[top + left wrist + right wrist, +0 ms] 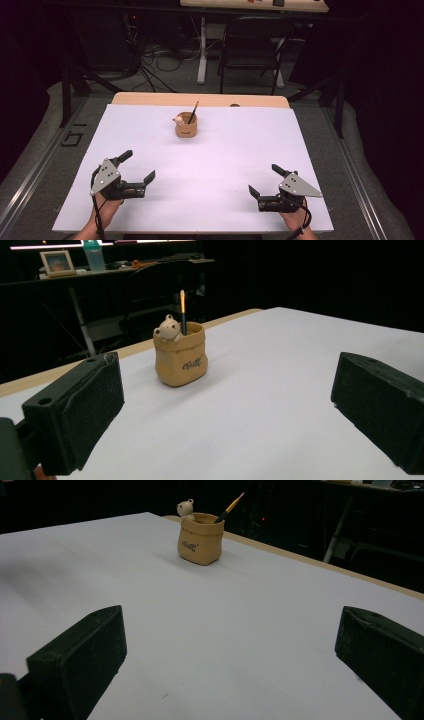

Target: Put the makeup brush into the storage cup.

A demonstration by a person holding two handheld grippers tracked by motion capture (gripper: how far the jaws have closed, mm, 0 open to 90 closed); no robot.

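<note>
Paintbrush is stood tilted in the bear pot near the table's far edge, nearer the wide-open left gripper; the right gripper is spread wide too.

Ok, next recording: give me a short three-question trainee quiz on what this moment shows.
1. True or false: the left gripper is holding the pencil.
2. Multiple choice: where is the pencil? A) lying flat on the white sheet; B) standing in the tan holder; C) between the jaws of the right gripper.
3. Short answer: what small figure sits on the holder's rim?

Key:
1. False; its jaws stand apart and empty, well short of the holder.
2. B; it leans in the holder, tip up.
3. A little bear.
</note>
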